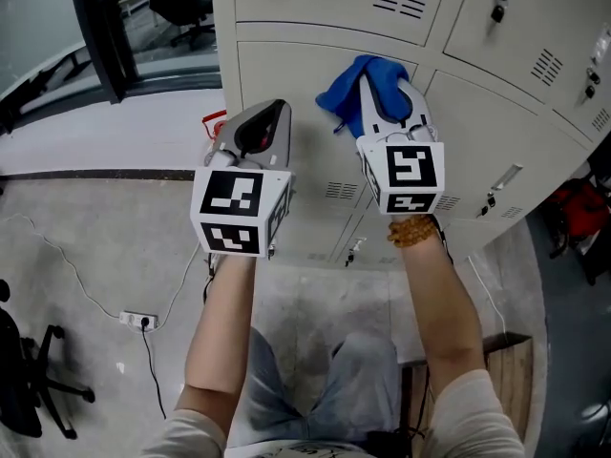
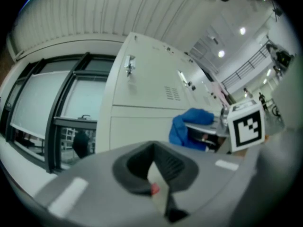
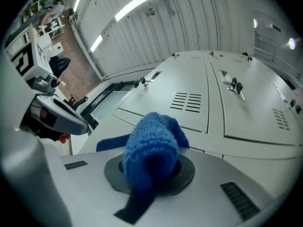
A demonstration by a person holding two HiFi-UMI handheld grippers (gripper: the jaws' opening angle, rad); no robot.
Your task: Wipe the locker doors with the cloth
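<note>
Beige metal locker doors (image 1: 286, 70) fill the top of the head view. My right gripper (image 1: 387, 93) is shut on a blue cloth (image 1: 355, 82), and the cloth is bunched against the seam between two doors. In the right gripper view the cloth (image 3: 151, 148) bulges out between the jaws in front of a vented door (image 3: 189, 86). My left gripper (image 1: 272, 113) hangs just left of it, close to the locker's left edge, jaws together and holding nothing. From the left gripper view I see the cloth (image 2: 189, 126) and the right gripper (image 2: 208, 131) to the right.
A dark window frame (image 1: 115, 36) stands left of the lockers. On the floor lie a power strip (image 1: 138, 320) with its cable, a chair base (image 1: 38, 389) at far left and a wooden crate (image 1: 506, 361) at lower right. A red bag (image 1: 578, 208) sits at right.
</note>
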